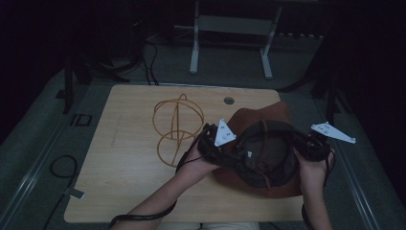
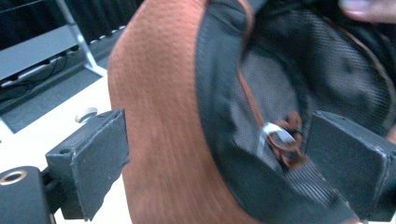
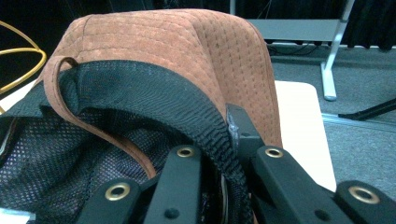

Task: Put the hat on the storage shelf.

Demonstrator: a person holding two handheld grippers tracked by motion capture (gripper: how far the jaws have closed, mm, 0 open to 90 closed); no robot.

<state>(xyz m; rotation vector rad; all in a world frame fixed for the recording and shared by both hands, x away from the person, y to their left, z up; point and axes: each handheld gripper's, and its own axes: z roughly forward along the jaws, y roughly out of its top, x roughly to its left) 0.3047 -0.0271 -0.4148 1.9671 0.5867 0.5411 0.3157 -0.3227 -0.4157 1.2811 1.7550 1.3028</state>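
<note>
Forearms come in from the bottom of the high view, each hand working a gripper on the hat (image 1: 268, 158). It is brown with a black mesh lining, held upside down, just above the near right part of the table (image 1: 129, 191). Right gripper (image 1: 300, 144) is clenched on the sweatband at the hat's right edge. Left gripper (image 1: 215, 149) straddles the brim at the left edge; whether its pads press I cannot tell. Just left of the hat stands a yellow wire frame (image 1: 177, 128).

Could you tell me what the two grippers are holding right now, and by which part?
Both hold the brown hat, upside down: the right gripper clamps its black inner band, the left gripper straddles the brim at the opposite side.
</note>
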